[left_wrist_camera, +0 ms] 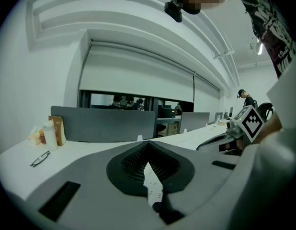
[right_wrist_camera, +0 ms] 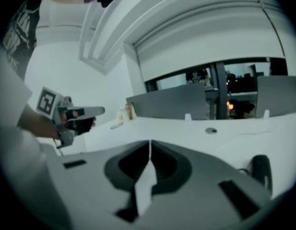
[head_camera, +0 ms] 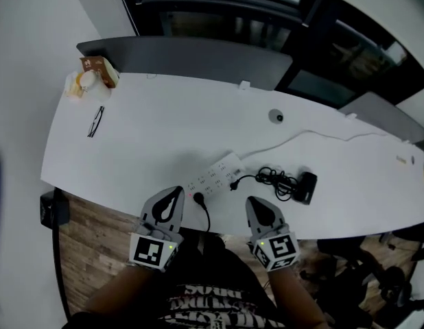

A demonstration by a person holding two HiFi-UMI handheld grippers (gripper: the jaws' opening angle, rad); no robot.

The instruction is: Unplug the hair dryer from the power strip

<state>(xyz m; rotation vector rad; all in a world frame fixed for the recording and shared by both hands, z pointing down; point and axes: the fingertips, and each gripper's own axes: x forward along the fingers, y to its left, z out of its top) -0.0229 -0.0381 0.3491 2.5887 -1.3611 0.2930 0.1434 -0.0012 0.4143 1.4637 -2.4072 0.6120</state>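
Since the hair dryer [head_camera: 305, 186] still looked plugged into the power strip [head_camera: 212, 177], nothing was done; left claw [head_camera: 175, 192] and right claw [head_camera: 254, 201] (both empty) hung pressed together.

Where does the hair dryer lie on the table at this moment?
In the head view the hair dryer lies on the white table, right of the power strip, with its coiled cord between them.
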